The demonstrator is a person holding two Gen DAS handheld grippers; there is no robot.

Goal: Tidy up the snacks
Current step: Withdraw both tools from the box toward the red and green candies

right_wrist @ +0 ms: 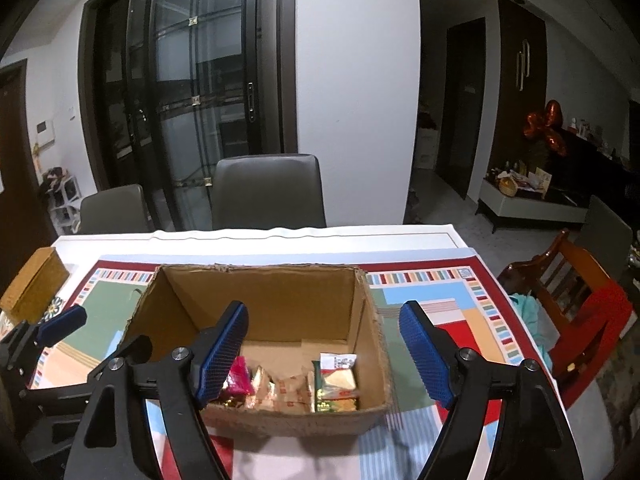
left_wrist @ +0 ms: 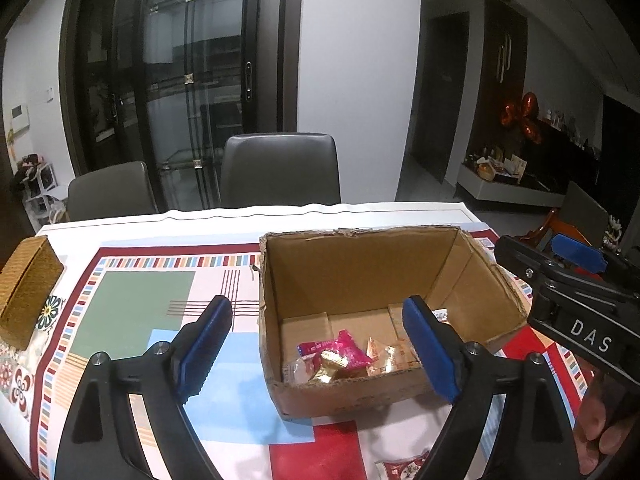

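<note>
An open cardboard box (left_wrist: pixel 360 268) (right_wrist: pixel 260 292) stands on the patterned tablecloth. Inside lie several wrapped snacks: a pink packet (left_wrist: pixel 340 350) (right_wrist: pixel 241 376), gold and orange packets (left_wrist: pixel 384 356) (right_wrist: pixel 276 394), and a green-and-yellow packet (right_wrist: pixel 338 384). My left gripper (left_wrist: pixel 320 348) is open and empty, held at the box's near left corner. My right gripper (right_wrist: pixel 324 354) is open and empty, held over the box's near side; it also shows at the right of the left wrist view (left_wrist: pixel 576 292). One red-and-white snack packet (left_wrist: pixel 402 470) lies on the cloth near the front edge.
A woven straw box (left_wrist: pixel 26 292) (right_wrist: pixel 34 286) sits at the table's left edge. Two grey chairs (left_wrist: pixel 280 170) (right_wrist: pixel 268 192) stand behind the table. A wooden chair with red fabric (right_wrist: pixel 576 296) is at the right. The table's far edge (right_wrist: pixel 304 236) runs behind the box.
</note>
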